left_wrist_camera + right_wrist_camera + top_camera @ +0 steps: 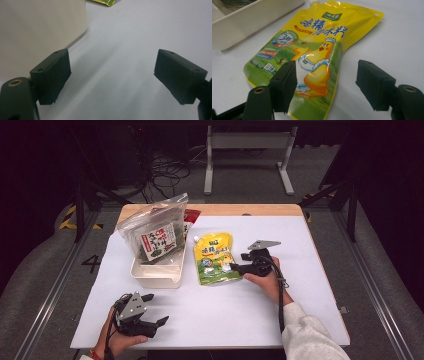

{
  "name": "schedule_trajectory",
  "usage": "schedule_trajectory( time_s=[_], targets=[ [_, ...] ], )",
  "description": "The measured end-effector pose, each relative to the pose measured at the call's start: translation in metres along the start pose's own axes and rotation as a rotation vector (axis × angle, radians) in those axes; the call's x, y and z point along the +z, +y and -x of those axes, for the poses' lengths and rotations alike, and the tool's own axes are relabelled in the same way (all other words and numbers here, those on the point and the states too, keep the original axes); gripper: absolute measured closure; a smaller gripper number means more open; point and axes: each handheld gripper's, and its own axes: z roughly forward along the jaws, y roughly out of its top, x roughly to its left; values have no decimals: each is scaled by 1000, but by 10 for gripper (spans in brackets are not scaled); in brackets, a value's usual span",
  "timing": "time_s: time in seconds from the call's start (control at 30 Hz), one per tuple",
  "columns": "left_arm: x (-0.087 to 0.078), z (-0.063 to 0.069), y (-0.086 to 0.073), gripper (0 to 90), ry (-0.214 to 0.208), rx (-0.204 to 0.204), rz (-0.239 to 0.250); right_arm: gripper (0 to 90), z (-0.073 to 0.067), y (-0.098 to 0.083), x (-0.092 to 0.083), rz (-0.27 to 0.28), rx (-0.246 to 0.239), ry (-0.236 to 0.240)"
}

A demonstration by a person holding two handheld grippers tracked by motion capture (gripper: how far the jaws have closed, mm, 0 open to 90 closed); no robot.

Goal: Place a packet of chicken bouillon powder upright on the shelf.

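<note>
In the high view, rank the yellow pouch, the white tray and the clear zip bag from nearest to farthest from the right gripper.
From the right gripper:
1. Yellow pouch: right at the jaw tips, lying flat mid-table.
2. White tray: further left, beyond the pouch.
3. Clear zip bag: standing in the tray, toward the far-left corner. Its lower edge is almost level with the tray, so that gap is narrow.

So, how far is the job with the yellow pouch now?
Looks done: a clear bag of packets already stands in the white bin. In hand: the right gripper, open, is closing in on the yellow pouch, which lies flat on the table. Left: probably gripping it and moving it; the left gripper waits open.
</note>
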Motion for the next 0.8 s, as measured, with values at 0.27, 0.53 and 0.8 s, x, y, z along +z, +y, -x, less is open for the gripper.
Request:
schedule_trajectory(
  time_s=[0.27,0.53,0.8],
  targets=[
    [0,3,1,143,1,14,-5,304,7,14,27,-49,38,-2],
    [-2,4,2,141,13,25,4,355,8,19,44,-86,87,95],
    [1,5,3,141,11,26,-5,665,14,23,42,-106,86,130]
  ],
)
